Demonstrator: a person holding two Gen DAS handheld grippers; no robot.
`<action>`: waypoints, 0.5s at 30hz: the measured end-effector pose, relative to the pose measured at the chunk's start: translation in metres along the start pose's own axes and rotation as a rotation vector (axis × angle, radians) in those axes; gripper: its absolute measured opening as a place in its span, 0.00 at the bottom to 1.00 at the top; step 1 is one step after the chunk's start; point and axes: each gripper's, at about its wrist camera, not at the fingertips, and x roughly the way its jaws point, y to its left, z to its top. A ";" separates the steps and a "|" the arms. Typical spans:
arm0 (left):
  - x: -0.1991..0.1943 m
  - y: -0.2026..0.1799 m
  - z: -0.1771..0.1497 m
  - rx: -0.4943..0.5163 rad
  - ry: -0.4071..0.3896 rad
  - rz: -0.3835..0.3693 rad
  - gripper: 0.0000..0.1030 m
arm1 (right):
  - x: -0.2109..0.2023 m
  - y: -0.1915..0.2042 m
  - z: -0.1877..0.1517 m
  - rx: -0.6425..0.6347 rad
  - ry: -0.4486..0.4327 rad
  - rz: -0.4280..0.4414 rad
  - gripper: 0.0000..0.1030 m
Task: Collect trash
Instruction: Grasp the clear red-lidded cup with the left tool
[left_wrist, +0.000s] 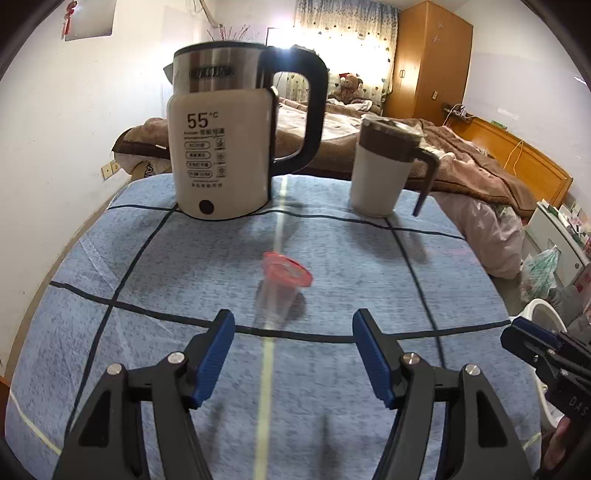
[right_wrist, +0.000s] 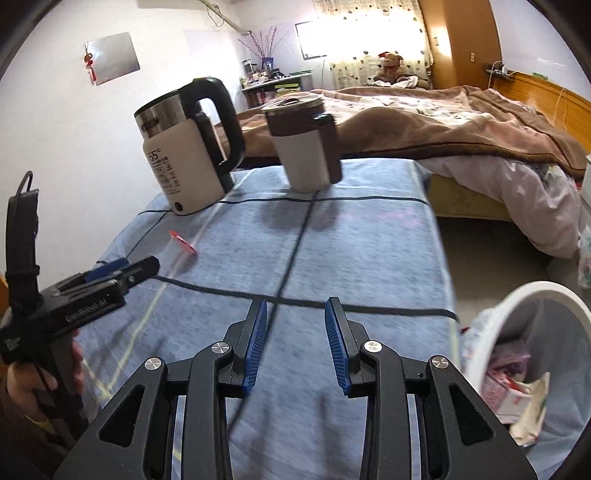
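A blue-checked worktop (left_wrist: 369, 266) in a bedroom carries, left to right, an electric kettle (left_wrist: 221, 147) marked 55°C and a lidded white mug (left_wrist: 380, 166) with a brown band. The trash, a small clear plastic cup (left_wrist: 280, 291) with a red peeled-back lid, lies tipped on its side in front of the kettle, nearer the camera and well apart from it. The left gripper (left_wrist: 293, 350) hovers just short of the cup with its blue pads apart and nothing between them.

The left wrist view looks straight down on the cup and catches only the tip of the right gripper (left_wrist: 532, 343) at its right edge, with a sliver of white rim behind it. The right wrist view shows what that one hides: a white bin (right_wrist: 517, 314) to the right of the worktop, off its edge, already holding crumpled wrappers. Here the cup, left of the kettle's base line, shows only as a red sliver (right_wrist: 183, 242), and the left gripper is seen from the side with a hand (right_wrist: 44, 373) on its handle. The right gripper (right_wrist: 295, 343) hangs over bare cloth, jaws parted and empty.
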 end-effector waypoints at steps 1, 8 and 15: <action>0.002 0.002 0.001 0.001 0.004 -0.002 0.67 | 0.003 0.003 0.002 -0.004 0.002 0.001 0.33; 0.023 0.012 0.008 0.017 0.022 -0.022 0.67 | 0.021 0.022 0.010 -0.016 0.009 0.001 0.33; 0.041 0.012 0.012 0.025 0.053 -0.045 0.67 | 0.030 0.029 0.012 -0.013 0.015 -0.003 0.33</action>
